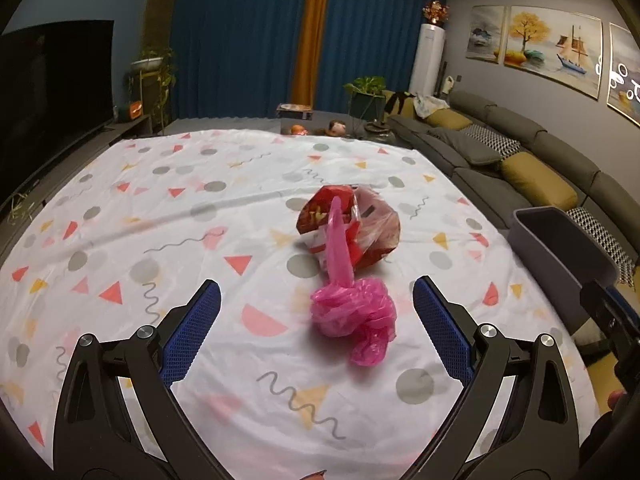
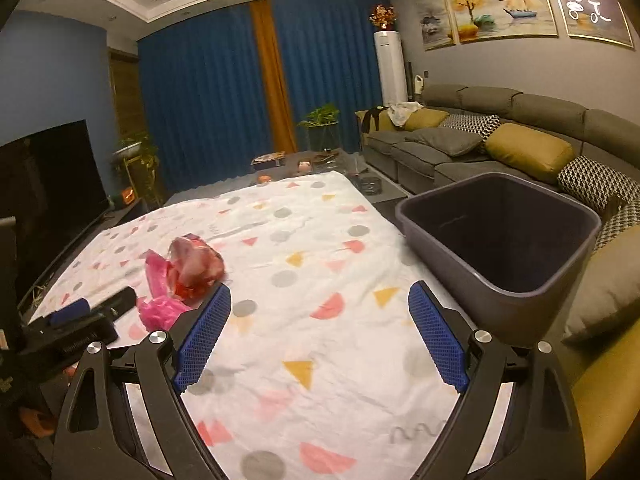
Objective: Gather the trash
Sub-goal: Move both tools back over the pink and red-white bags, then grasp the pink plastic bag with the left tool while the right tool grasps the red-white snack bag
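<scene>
A crumpled pink plastic bag (image 1: 354, 318) lies on the patterned tablecloth (image 1: 160, 208), with a red snack wrapper and clear plastic (image 1: 348, 228) just behind it. My left gripper (image 1: 316, 296) is open, its blue pads on either side of the pink bag, not touching it. In the right wrist view the same pink bag (image 2: 160, 308) and red wrapper (image 2: 196, 264) lie at the left. My right gripper (image 2: 320, 300) is open and empty above the cloth. A grey trash bin (image 2: 500, 240) stands at the table's right edge, also in the left wrist view (image 1: 568, 248).
A grey sofa (image 2: 480, 140) with yellow and patterned cushions runs along the right. A dark TV (image 1: 48, 92) stands at the left. The left gripper's body (image 2: 76, 320) shows at the left of the right wrist view. Plants and blue curtains stand at the back.
</scene>
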`<act>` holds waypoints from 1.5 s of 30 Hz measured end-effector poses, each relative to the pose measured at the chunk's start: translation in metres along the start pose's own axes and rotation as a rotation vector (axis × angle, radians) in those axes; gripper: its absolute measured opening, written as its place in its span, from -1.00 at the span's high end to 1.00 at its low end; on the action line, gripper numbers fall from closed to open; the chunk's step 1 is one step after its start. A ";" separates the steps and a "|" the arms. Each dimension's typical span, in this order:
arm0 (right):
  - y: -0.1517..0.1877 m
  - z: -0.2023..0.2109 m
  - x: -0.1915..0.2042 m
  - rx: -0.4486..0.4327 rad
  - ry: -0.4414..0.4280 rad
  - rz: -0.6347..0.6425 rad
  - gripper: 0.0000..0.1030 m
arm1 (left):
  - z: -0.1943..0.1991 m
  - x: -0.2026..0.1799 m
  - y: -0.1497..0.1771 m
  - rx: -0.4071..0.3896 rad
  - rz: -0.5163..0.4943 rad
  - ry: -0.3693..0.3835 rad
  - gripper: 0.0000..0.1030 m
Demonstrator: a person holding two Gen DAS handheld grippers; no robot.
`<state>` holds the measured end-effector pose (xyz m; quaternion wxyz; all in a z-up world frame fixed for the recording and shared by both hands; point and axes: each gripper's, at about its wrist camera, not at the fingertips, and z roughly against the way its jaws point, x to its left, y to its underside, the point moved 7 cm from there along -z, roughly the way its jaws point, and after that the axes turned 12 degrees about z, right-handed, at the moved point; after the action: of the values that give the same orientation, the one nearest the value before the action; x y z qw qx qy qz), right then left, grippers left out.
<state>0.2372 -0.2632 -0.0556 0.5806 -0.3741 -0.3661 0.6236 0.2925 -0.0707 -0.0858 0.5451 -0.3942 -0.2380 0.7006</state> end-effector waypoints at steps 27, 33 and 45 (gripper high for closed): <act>-0.022 -0.063 0.063 0.054 -0.054 0.072 -0.67 | -0.053 0.013 0.002 0.196 0.102 0.164 0.29; -0.027 -0.089 0.092 0.078 -0.096 0.094 -0.56 | -0.030 0.051 -0.027 0.061 0.163 0.051 0.29; -0.038 -0.137 0.137 0.120 -0.156 0.136 -0.41 | -0.032 0.081 -0.040 -0.022 0.155 -0.129 0.28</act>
<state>0.3702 -0.1213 -0.0891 0.5282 -0.3129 -0.3461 0.7095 0.3339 0.0153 -0.0975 0.4685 -0.3713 -0.2489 0.7621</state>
